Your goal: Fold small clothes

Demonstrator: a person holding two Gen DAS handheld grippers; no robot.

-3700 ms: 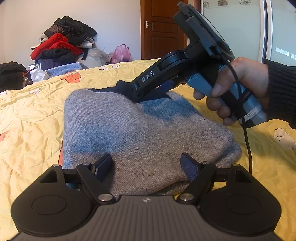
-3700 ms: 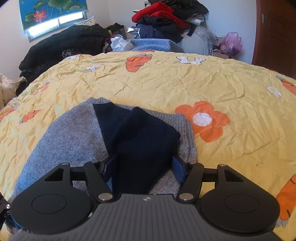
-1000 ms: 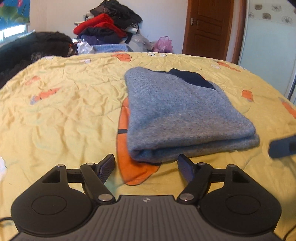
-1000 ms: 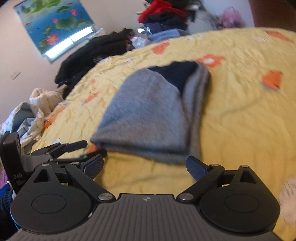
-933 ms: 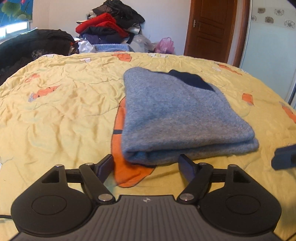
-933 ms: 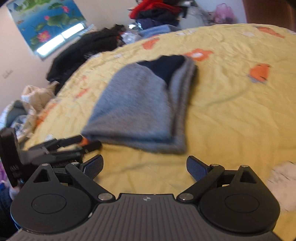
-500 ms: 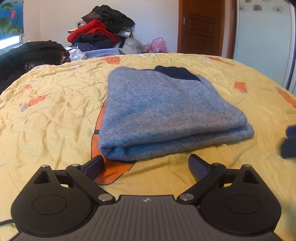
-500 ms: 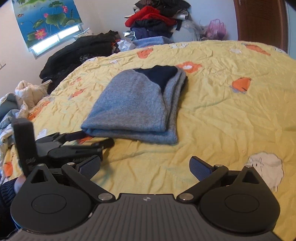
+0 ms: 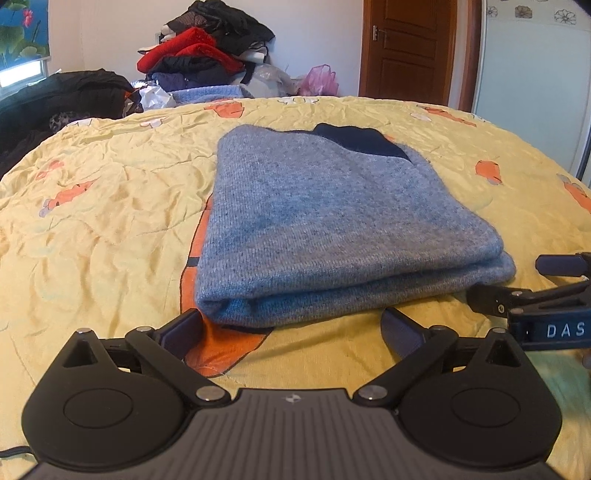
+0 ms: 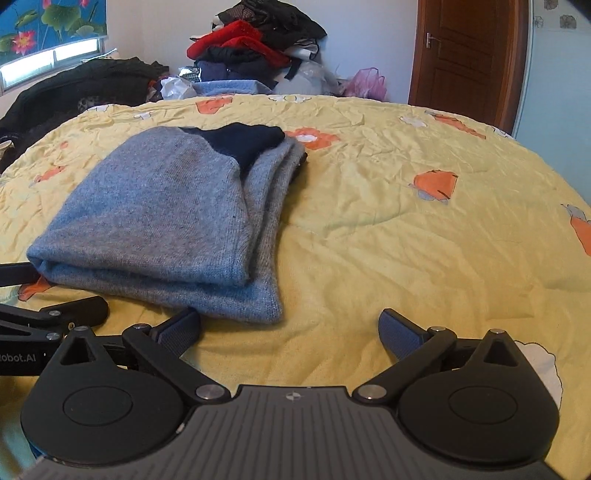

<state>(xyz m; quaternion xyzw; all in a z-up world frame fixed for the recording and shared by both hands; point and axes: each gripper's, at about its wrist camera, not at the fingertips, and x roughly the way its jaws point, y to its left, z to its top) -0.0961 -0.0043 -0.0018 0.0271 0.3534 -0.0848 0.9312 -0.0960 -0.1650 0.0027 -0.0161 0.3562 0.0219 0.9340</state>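
both grippers backed off folded grey sweater [image 9: 317, 221], fingers wide open, empty, "das" on right gripper [image 9: 517, 280]

A bed [image 9: 110, 206] filled most of the room, covered by a wrinkled yellow quilt printed with orange shapes. Behind it stood a plain white wall [image 9: 110, 33] and a brown wooden door [image 9: 410, 48] with a metal handle. At the left, daylight came through a window [image 10: 48, 62] beneath a blue lotus-print blind [image 10: 48, 22]. A pale panel [image 9: 532, 62] stood right of the door.
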